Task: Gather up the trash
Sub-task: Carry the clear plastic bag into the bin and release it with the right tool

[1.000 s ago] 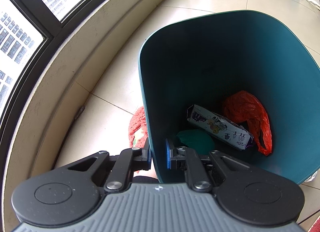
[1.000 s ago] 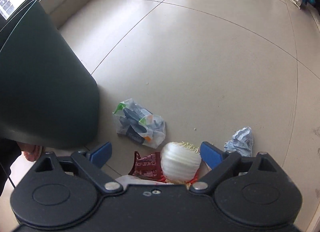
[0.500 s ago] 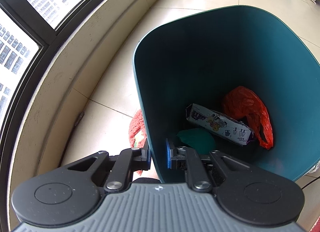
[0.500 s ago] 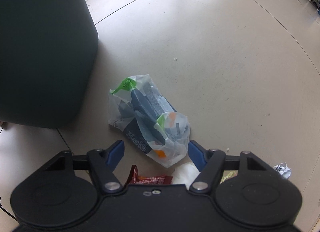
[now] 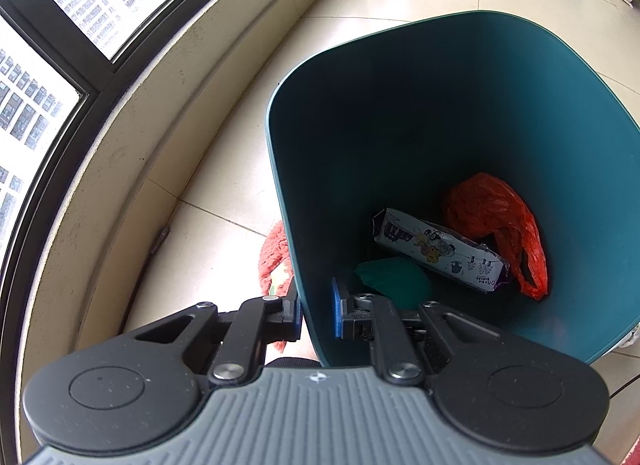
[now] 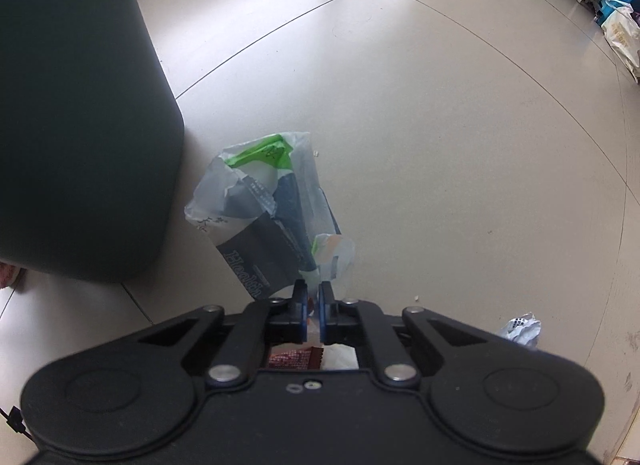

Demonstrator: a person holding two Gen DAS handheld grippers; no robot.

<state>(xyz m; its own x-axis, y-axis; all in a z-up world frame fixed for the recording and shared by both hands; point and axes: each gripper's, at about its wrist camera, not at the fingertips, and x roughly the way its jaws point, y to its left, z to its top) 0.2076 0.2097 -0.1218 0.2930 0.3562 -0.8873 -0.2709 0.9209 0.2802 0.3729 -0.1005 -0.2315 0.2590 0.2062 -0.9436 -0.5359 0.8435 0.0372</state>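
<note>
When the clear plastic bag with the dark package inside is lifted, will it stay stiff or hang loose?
Probably loose: the clear plastic bag is thin, crumpled film, pinched at one edge by the right gripper. The package inside looks torn, so it may shift or swing. It seems light, likely easy to carry to the bin.

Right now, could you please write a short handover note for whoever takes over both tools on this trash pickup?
Left tool: shut on the near rim of the teal bin, steadying it.
Right tool: jaws have just closed, shut on the clear plastic bag beside the bin.
Done: red bag, printed wrapper and a green scrap in the bin.
Left: drop this bag in, then the crumpled paper, red wrapper and white scrap on the floor.
</note>
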